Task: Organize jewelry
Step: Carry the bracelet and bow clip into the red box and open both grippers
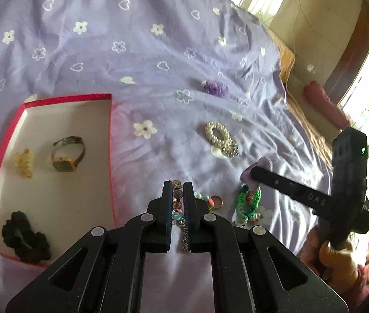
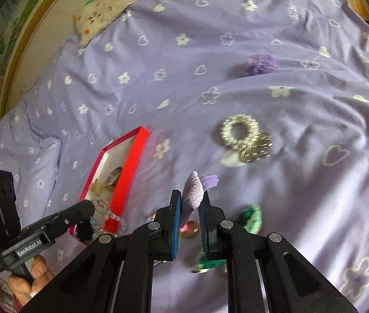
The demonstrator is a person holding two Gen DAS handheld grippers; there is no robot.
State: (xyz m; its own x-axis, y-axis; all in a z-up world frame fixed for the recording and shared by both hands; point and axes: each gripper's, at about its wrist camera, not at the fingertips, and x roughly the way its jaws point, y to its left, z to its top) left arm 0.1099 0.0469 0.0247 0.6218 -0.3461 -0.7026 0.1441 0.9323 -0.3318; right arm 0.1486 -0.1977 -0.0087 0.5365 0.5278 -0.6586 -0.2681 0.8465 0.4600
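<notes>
Your left hand-held gripper, marked "GenRobot.AI", is clamped on a bead bracelet just right of the red box. That box holds three things: one watch, one yellow clip, one black scrunchie. Your right hand-held gripper pinches a lilac scrunchie; one pearl bracelet lies ahead on the bed.

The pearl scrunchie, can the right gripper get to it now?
Probably not yet: the right gripper is shut on a lilac scrunchie. The pearl scrunchie lies uncovered ahead on the bedspread.
</notes>
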